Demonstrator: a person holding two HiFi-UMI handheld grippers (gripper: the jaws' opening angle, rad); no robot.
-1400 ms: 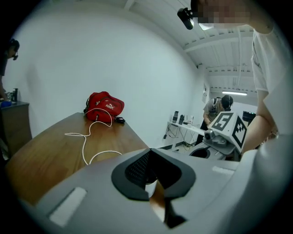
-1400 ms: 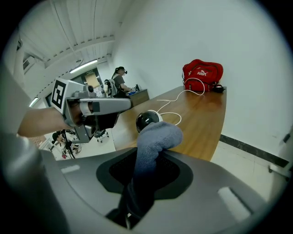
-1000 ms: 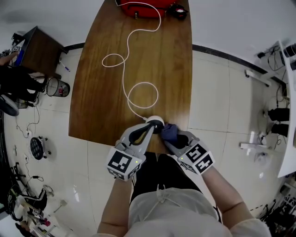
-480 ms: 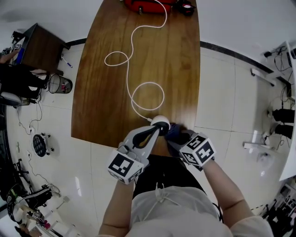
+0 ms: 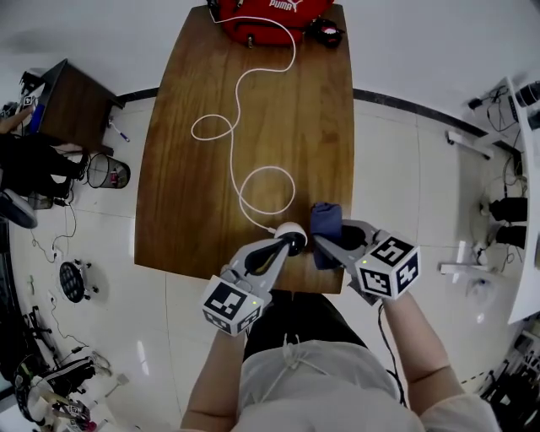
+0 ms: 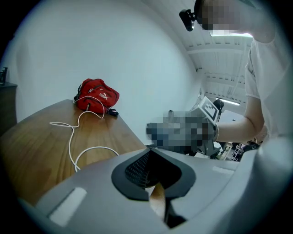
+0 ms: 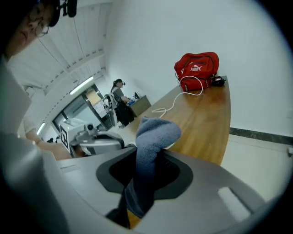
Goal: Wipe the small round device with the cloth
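The small round white device (image 5: 289, 230) sits at the tips of my left gripper (image 5: 291, 243), near the table's front edge, and the jaws are shut on it. In the left gripper view the jaws (image 6: 151, 153) meet and hide the device. My right gripper (image 5: 327, 245) is shut on a folded blue cloth (image 5: 326, 223), which sticks out just to the right of the device. I cannot tell whether they touch. In the right gripper view the cloth (image 7: 153, 137) rises from between the closed jaws of the gripper (image 7: 142, 155).
A white cable (image 5: 253, 181) loops across the brown wooden table (image 5: 194, 211) from the device to a red bag (image 5: 270, 18) at the far end, with a small black item (image 5: 325, 32) beside it. A bin (image 5: 108, 171) and dark cabinet (image 5: 63, 93) stand left.
My right gripper has swung out to the right, and the cloth has come off the device's side to stand beside it. The left gripper keeps its hold on the device.
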